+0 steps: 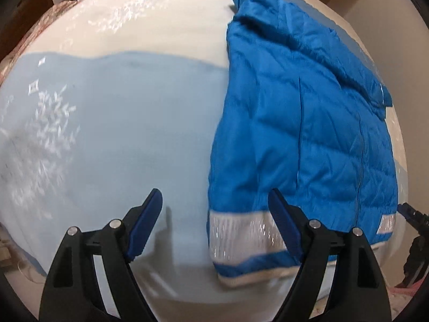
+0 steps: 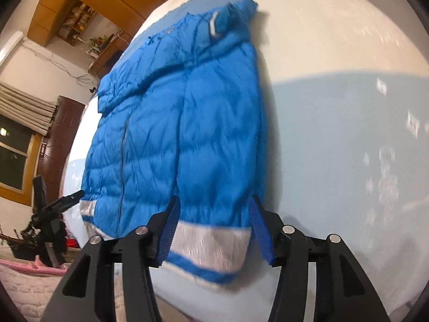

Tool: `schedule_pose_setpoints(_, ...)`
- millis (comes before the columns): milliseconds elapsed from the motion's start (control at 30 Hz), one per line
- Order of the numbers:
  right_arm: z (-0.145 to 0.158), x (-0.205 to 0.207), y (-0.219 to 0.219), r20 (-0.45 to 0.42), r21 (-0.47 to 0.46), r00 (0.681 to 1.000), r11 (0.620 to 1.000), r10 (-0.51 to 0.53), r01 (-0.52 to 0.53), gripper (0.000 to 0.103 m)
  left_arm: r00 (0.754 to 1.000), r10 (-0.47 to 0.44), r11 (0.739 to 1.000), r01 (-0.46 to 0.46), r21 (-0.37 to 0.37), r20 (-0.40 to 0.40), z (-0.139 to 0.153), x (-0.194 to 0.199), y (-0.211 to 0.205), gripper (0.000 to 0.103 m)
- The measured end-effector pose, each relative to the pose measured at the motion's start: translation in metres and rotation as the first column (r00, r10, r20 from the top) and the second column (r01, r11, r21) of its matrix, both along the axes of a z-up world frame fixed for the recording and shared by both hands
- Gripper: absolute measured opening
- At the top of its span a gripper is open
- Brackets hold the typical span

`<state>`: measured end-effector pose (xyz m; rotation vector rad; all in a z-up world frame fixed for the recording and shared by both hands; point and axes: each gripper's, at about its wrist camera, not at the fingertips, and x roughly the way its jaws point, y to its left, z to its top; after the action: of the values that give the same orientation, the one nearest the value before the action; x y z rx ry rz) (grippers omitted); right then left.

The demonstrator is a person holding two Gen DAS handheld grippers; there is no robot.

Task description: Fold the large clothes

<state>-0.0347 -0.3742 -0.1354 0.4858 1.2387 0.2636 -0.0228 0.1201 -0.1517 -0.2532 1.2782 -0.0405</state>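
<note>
A bright blue puffer jacket (image 1: 295, 123) with a silver band at the hem lies flat on the pale blue and cream bed cover (image 1: 128, 123), its sides folded in. My left gripper (image 1: 214, 201) is open and empty just above the hem's left corner. In the right wrist view the jacket (image 2: 171, 134) fills the middle. My right gripper (image 2: 213, 209) is open and empty over the hem's silver band (image 2: 211, 244). The other gripper (image 2: 64, 201) shows at the jacket's left hem corner.
The bed cover (image 2: 335, 147) stretches wide beside the jacket. A wooden cabinet (image 2: 88, 8), a window (image 2: 13, 158) and a dark door (image 2: 61, 139) stand beyond the bed. A pink mat (image 2: 32, 276) lies on the floor.
</note>
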Motion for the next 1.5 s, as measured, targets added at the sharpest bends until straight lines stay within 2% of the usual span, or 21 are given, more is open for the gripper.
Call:
schedule_pose_setpoints(233,-0.012,-0.03,-0.003,-0.02,0.062,1.0,0.998,-0.021,0.022,0.055,1.0,-0.002,0.999,0.002,-0.033,-0.004,-0.009,-0.013,-0.012,0.08)
schedule_pose_setpoints(533,-0.036,-0.036,0.005,-0.053,0.113,0.999,0.994,-0.006,0.012,0.058,1.0,-0.009,0.997,0.007,-0.075,-0.029,-0.025,-0.014,-0.019,0.079)
schedule_pose_setpoints(633,-0.041,-0.031,0.012,-0.052,0.102,0.999,0.995,0.003,0.003,0.055,1.0,-0.016,0.995,0.014,-0.095,-0.025,-0.024,-0.011,-0.022,0.068)
schedule_pose_setpoints(700,-0.04,-0.029,0.014,-0.051,0.097,0.999,0.995,0.005,0.0,0.047,1.0,-0.02,0.994,0.018,-0.107,-0.023,-0.024,-0.011,-0.024,0.059)
schedule_pose_setpoints(733,-0.04,-0.028,0.014,-0.048,0.097,0.999,0.995,0.008,-0.003,0.037,0.999,-0.026,0.994,0.023,-0.107,-0.022,-0.024,-0.01,-0.026,0.056)
schedule_pose_setpoints(800,-0.041,-0.027,0.014,-0.044,0.105,0.999,0.994,0.01,-0.005,0.027,0.999,-0.038,0.994,0.037,-0.106,-0.011,-0.022,-0.011,-0.029,0.042)
schedule_pose_setpoints(833,-0.04,-0.027,0.014,-0.039,0.115,0.999,0.993,0.012,-0.007,0.022,0.999,-0.041,0.993,0.04,-0.108,-0.008,-0.022,-0.012,-0.03,0.038)
schedule_pose_setpoints(900,-0.038,-0.027,0.014,-0.03,0.121,0.999,0.993,0.016,-0.012,0.018,0.999,-0.043,0.995,0.043,-0.092,0.0,-0.018,-0.01,-0.035,0.021)
schedule_pose_setpoints(933,-0.036,-0.029,0.015,-0.021,0.12,0.999,0.992,0.024,-0.022,0.015,0.999,-0.043,0.995,0.043,-0.089,0.004,-0.017,-0.011,-0.035,0.017)
schedule_pose_setpoints(1033,-0.029,-0.033,0.014,-0.002,0.124,0.999,0.991,0.04,-0.039,0.013,1.0,-0.027,0.991,0.029,-0.131,0.017,-0.009,-0.018,-0.025,0.014)
schedule_pose_setpoints(1133,-0.025,-0.039,0.009,0.001,0.147,0.999,0.988,0.051,-0.051,0.012,0.999,-0.037,0.99,0.039,-0.138,0.017,-0.005,-0.026,-0.023,0.013)
schedule_pose_setpoints(1367,-0.025,-0.061,0.002,-0.049,0.162,0.995,0.984,0.09,-0.081,0.012,0.995,-0.084,0.986,0.076,-0.15,-0.045,-0.011,-0.056,-0.02,0.013)
schedule_pose_setpoints(1500,-0.026,-0.061,-0.007,-0.063,0.201,0.996,0.978,0.06,-0.046,0.011,0.998,-0.053,0.975,0.046,-0.216,-0.027,-0.005,-0.047,-0.013,0.011)
